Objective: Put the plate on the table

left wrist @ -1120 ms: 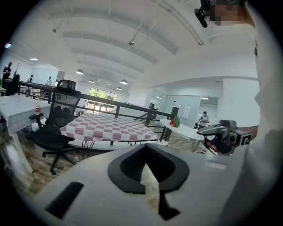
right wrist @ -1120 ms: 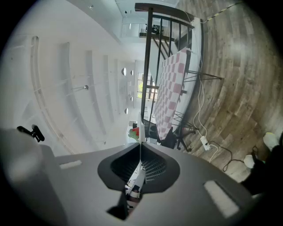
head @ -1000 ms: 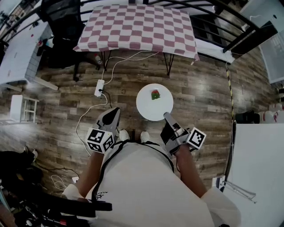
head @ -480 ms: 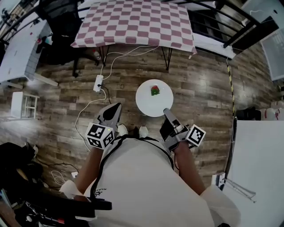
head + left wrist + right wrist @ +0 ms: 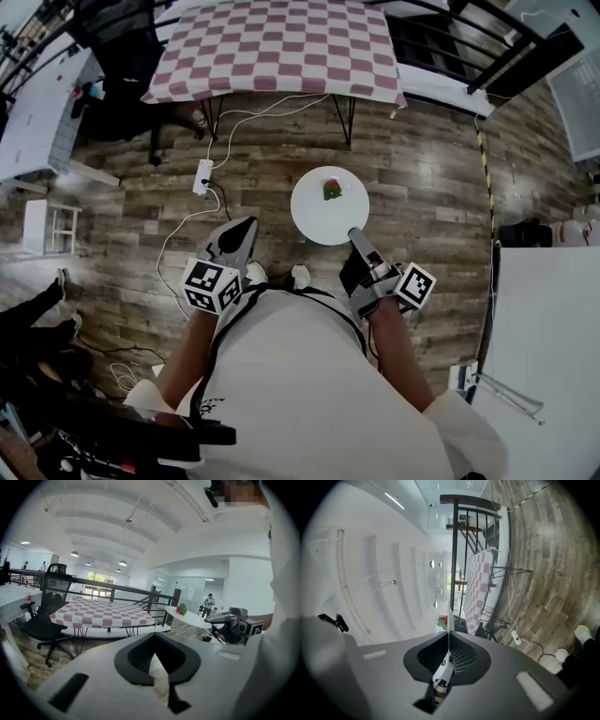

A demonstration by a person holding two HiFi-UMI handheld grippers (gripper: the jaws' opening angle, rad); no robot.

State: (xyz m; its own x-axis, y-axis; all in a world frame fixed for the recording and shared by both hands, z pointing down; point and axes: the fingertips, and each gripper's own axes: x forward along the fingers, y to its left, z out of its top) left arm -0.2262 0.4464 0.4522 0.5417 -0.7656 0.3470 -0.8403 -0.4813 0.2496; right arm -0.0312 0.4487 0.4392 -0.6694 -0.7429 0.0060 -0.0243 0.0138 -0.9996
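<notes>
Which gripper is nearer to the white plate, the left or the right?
Right. The right gripper clamps the white plate at its near rim; the left gripper is apart from it, at its left, empty.

No legible text, no readable labels, brands, numbers or signs
</notes>
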